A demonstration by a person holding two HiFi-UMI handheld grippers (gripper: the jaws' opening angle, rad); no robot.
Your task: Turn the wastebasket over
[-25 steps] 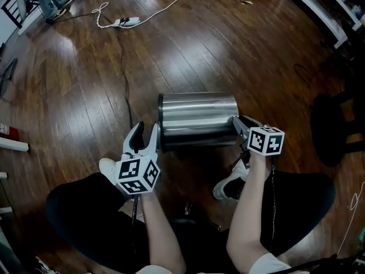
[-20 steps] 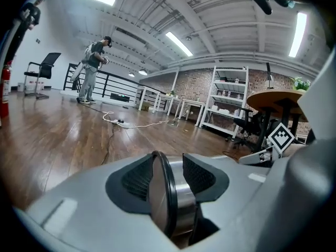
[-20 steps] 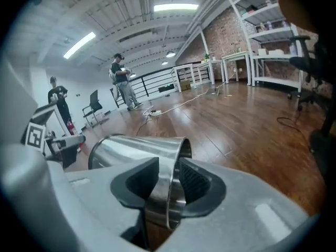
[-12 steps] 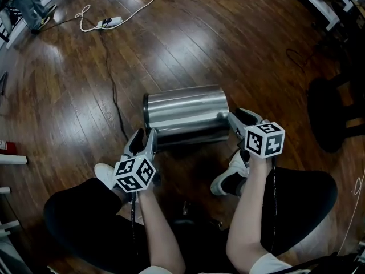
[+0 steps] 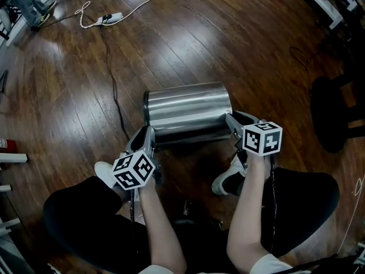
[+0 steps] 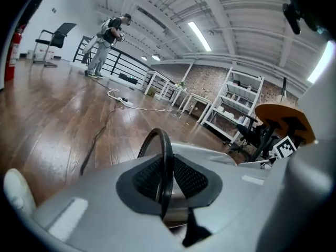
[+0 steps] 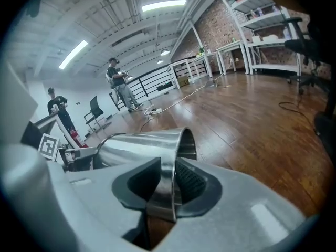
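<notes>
- Wastebasket (image 5: 188,110), head view: one steel cylinder lies on its side on the wooden floor (image 5: 245,44). Bare boards are open beyond it, and one power strip (image 5: 111,20) lies well apart. Of the two grippers, the left gripper (image 5: 146,136) sits at its left end and the right gripper (image 5: 234,121) at its right end.
- Left gripper view: the jaws have just been closing, and both pads clamp the black end ring (image 6: 164,159) of the wastebasket. Open floor lies ahead.
- Right gripper view: the jaws have also just been closing and pinch the thin steel mouth rim (image 7: 169,193). Free floor lies to the right.
</notes>
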